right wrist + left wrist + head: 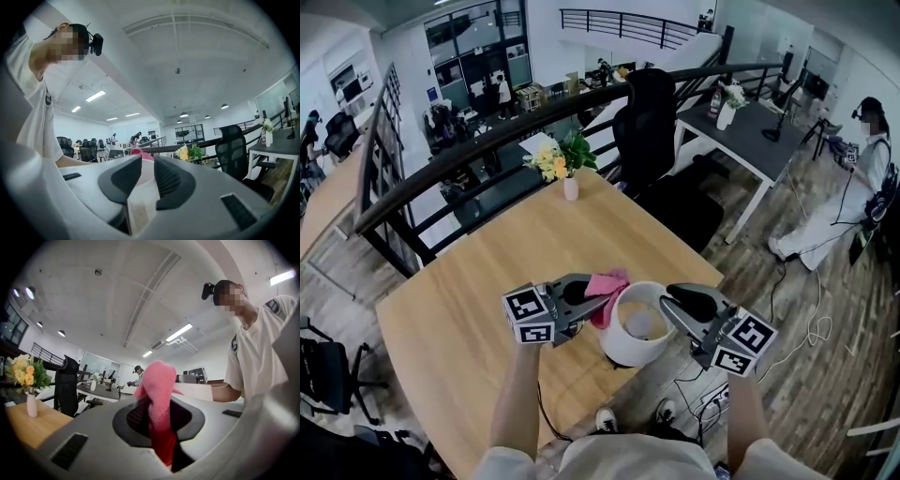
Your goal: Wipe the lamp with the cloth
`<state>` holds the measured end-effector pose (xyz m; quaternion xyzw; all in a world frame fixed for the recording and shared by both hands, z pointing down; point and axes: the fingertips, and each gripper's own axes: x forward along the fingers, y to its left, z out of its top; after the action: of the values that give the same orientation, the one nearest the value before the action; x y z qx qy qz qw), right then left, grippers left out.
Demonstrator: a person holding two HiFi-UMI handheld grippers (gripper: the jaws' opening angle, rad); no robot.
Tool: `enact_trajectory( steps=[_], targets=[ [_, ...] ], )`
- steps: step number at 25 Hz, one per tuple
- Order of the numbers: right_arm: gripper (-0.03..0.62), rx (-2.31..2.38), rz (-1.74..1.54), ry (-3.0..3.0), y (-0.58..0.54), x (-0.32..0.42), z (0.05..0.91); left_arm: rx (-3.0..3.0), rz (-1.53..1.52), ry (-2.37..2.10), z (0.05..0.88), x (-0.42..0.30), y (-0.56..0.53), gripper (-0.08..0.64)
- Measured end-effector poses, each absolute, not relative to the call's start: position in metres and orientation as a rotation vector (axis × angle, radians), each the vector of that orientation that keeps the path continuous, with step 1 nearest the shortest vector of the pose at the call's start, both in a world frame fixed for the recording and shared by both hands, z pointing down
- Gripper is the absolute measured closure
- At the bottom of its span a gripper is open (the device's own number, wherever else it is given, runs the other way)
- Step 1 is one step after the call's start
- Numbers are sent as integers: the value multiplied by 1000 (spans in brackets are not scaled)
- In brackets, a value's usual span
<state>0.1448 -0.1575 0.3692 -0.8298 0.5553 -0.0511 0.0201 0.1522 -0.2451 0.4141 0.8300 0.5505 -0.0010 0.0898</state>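
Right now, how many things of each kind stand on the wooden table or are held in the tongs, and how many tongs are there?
Lamp: 1
Pink cloth: 1
Vase of flowers: 1
Tongs: 2, the left tongs shut on the cloth, the right tongs at the lamp's rim
Total: 5

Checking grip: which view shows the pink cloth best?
Left gripper view: the left gripper clamps the cloth, close-up. Head view shows it small by the lamp; right gripper view, only a pink sliver.
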Motion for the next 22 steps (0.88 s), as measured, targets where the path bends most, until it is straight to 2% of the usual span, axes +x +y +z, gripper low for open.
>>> enact_trajectory(
  steps=[9, 22],
  targets=[
    [486, -2512, -142, 1764, -155, 145, 368, 2520, 166, 1489, 471, 153, -254, 468],
    [485, -2473, -124, 1834, -156, 146, 370, 2556, 205, 1248, 510, 120, -269, 468]
  ],
)
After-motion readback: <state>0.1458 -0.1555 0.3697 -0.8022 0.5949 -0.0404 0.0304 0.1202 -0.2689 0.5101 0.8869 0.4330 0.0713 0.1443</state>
